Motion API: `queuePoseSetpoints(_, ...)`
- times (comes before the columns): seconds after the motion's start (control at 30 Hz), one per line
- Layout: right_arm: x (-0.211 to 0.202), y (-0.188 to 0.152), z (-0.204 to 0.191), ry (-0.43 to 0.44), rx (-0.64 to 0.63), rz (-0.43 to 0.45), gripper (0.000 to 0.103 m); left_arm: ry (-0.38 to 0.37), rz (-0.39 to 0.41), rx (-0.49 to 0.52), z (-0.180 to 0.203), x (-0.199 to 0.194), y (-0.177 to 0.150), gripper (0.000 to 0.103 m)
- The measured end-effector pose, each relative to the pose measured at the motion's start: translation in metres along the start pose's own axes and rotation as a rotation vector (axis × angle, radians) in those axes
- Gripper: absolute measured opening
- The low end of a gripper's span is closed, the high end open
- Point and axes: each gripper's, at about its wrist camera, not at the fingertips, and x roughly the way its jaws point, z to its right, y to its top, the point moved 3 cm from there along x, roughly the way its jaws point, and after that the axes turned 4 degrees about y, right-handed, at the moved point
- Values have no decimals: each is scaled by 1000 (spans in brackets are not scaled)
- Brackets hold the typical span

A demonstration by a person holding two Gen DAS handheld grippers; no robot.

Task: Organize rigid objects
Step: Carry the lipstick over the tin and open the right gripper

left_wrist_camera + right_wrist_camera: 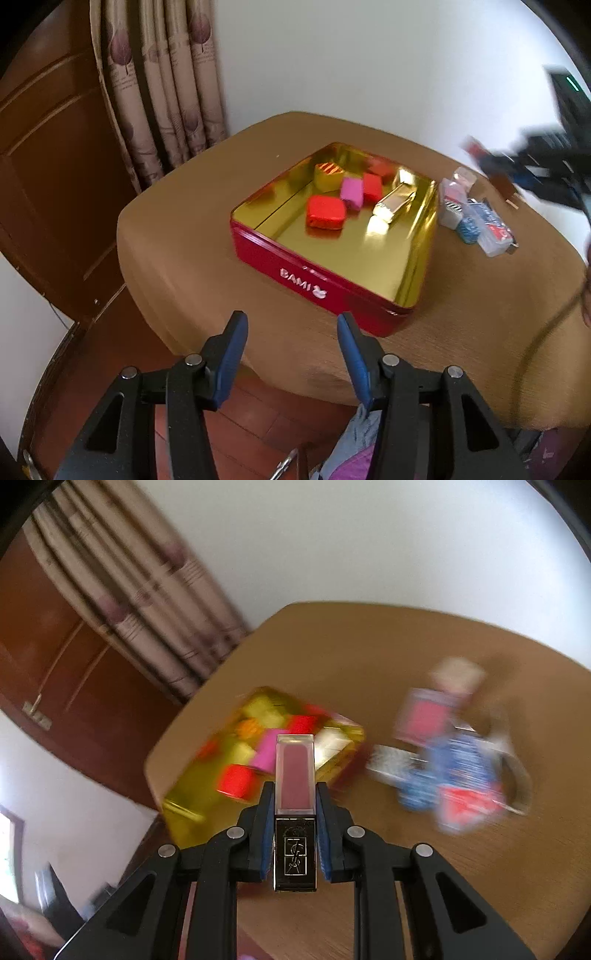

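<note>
We see the right gripper [295, 794] closed on a lipstick [295, 775], held above the brown surface [369, 657] near the red tin [295, 273]. Our left gripper [291, 325] stands open and empty before the tin.

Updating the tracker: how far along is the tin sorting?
Done: several small wrapped blocks and a gold case lie in the red tin. In hand: the right gripper is shut on a lip gloss tube, lifted off the table. Left: a cluster of small boxes beside the tin. The left gripper is open, empty.
</note>
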Motion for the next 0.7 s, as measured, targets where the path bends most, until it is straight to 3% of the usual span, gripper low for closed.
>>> queuePoseSetpoints(0.2,86,6,-34,-28,5,-93,19,2,-38,-31,-10,11,0,52)
queuePoseSetpoints(0.4,123,-5,-25,-56,70,-145,19,-11,-62,-45,-17,17,0,52)
queuePoseSetpoints(0.53,125,-8,-23,-58,67,-132,23,-6,-52,-39,-17,16,0,52)
queuePoseSetpoints(0.63,105,-9,-23,-56,52,-79,36,-1,-43,-34,-15,14,1,52)
queuePoseSetpoints(0.7,82,-7,-20,-39,36,0,61,4,-40,-24,-14,13,1,52)
